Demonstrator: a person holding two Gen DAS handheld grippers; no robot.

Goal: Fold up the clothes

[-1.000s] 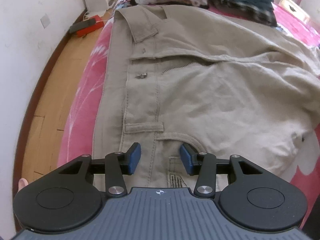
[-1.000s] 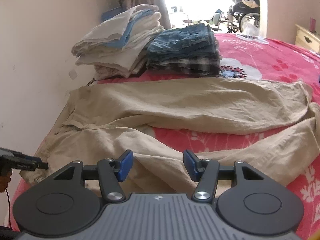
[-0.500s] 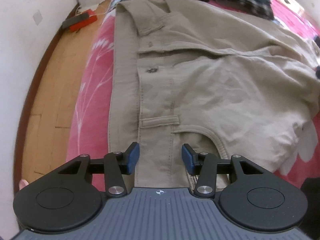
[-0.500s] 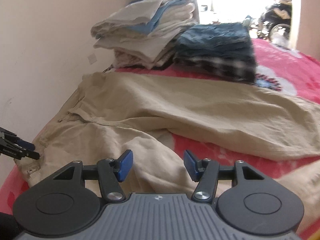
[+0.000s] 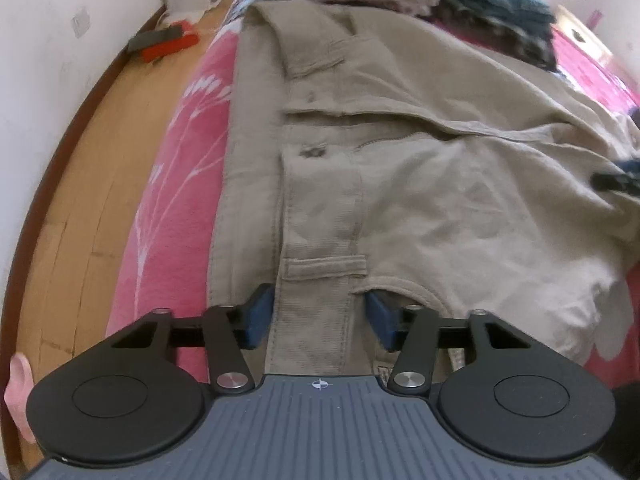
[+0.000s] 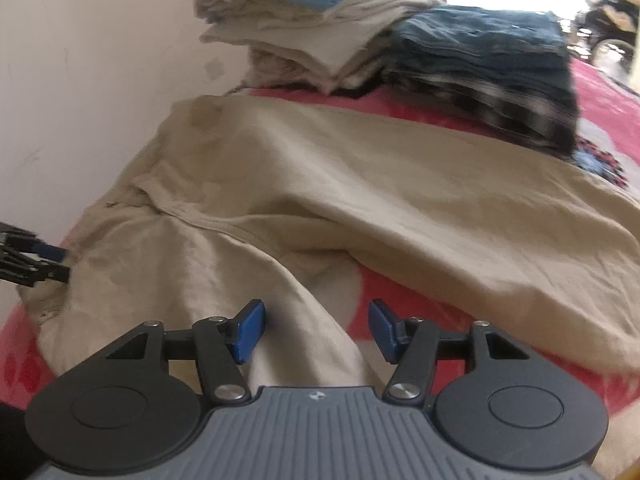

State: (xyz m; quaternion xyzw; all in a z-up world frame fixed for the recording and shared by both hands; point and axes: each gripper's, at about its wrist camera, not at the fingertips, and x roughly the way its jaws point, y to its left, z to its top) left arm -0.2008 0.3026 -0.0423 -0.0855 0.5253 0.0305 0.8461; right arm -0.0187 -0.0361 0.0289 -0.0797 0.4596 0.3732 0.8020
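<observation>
Trousers (image 5: pixel 420 200) hems cut off; both hand-held grippers (image 5: pixel 320 318) (image 6: pixel 316 330) wide, empty.

No readable text, brand, number or sign is being shown in either view. A small label (image 5: pixel 383 369) is being glimpsed on the trousers (image 5: pixel 420 200) just behind the right finger of the left gripper (image 5: pixel 319 316), but its marks are too small to be read. Only a tiny round emblem (image 5: pixel 319 384) is being displayed on that gripper's grey body, with no letters.
</observation>
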